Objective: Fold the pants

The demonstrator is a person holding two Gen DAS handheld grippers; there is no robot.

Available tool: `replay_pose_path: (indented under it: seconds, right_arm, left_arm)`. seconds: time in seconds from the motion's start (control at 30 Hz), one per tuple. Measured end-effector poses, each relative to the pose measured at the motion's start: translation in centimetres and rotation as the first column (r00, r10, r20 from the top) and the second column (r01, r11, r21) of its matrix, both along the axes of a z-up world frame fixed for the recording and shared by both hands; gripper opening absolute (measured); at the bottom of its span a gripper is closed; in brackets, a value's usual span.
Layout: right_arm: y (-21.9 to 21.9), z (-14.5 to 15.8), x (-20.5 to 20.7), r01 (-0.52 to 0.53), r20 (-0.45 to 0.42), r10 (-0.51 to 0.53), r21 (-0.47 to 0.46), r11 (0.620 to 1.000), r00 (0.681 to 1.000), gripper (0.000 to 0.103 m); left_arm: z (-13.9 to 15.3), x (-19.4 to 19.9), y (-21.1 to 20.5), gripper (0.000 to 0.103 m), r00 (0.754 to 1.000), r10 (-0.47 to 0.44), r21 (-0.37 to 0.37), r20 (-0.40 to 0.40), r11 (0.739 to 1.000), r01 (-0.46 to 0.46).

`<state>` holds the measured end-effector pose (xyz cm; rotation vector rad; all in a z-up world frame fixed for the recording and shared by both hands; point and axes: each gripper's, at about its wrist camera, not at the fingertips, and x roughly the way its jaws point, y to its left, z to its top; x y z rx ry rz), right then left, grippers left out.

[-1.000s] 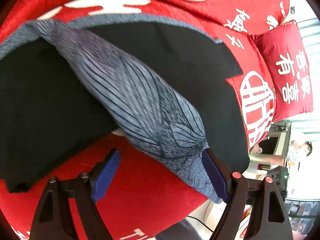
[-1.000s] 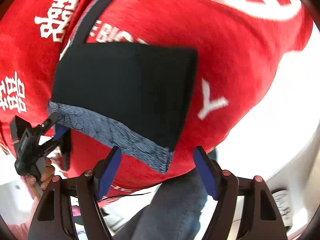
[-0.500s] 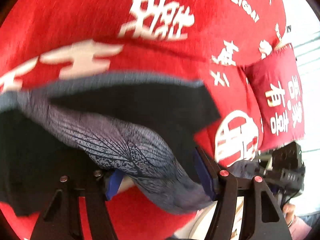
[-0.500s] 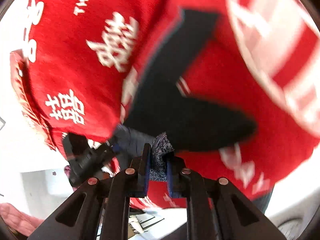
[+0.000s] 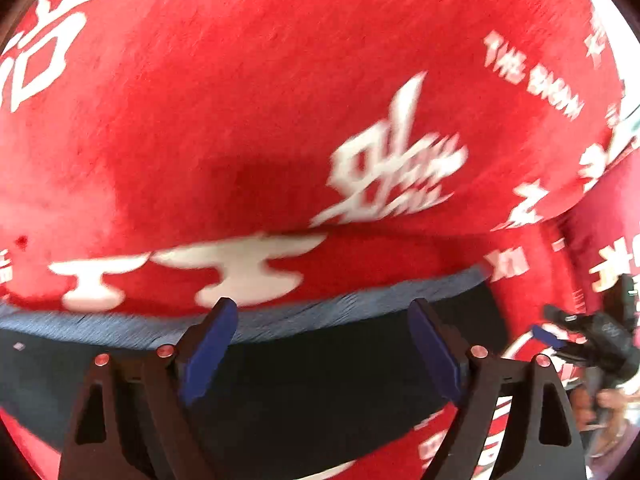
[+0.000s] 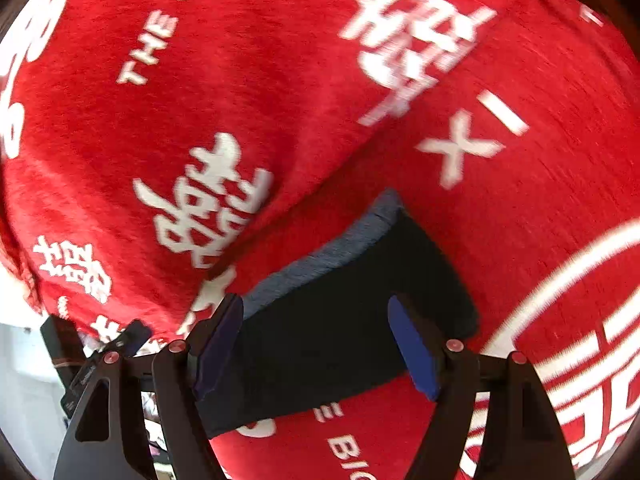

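Note:
The black pants lie folded flat on the red sofa seat, with a blue-grey patterned band along the far edge. My left gripper is open and empty just above the pants. In the right wrist view the pants form a compact dark rectangle with the blue-grey band on the far left side. My right gripper is open and empty over them. The right gripper also shows in the left wrist view at the right edge, and the left gripper shows in the right wrist view at the lower left.
The red plush sofa cover with white characters fills both views. The sofa backrest rises just behind the pants. A red cushion stands at the right end. The seat's front edge lies below the grippers.
Both grippers let go of the patterned waistband end and opened. That end now lies at the far edge, over the rest of the pants. Both grippers moved toward the backrest.

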<state>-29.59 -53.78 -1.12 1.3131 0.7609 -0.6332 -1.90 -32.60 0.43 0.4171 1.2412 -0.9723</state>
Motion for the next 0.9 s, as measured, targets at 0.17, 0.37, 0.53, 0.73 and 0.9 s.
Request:
replay_pose_path:
  seconds: [0.17, 0.37, 0.53, 0.73, 0.9]
  right_arm:
    - [2.2, -5.9, -3.3, 0.120, -0.064, -0.112, 0.159, 0.980, 0.992, 0.042]
    - [1.3, -8.7, -3.3, 0.131, -0.032, -0.127, 0.203, 0.970, 0.991, 0.008]
    - [2.7, -8.6, -4.1, 0.000, -0.143, 0.028, 0.189, 0.982, 0.989, 0.024]
    - [3.6, -8.9, -6.6, 0.110, -0.014, -0.110, 0.227, 0.968, 0.994, 0.054]
    - [1.9, -12.6, -5.8, 0.216, 0.029, -0.239, 0.337, 0.916, 0.970, 0.014]
  left_arm:
    - [-5.4, -0.6, 3.5, 0.088, 0.999, 0.038, 0.183, 0.008, 0.982, -0.039]
    - [-9.1, -1.8, 5.1, 0.088, 0.999, 0.019, 0.299, 0.041, 0.954, -0.031]
    - [-10.3, -1.9, 5.9, 0.090, 0.999, 0.026, 0.328, 0.029, 0.944, -0.034]
    - [-10.2, -0.3, 5.3, 0.090, 0.998, 0.064, 0.308, 0.006, 0.949, -0.062]
    - [-10.4, -0.2, 5.1, 0.092, 0.998, 0.064, 0.319, 0.018, 0.946, -0.066]
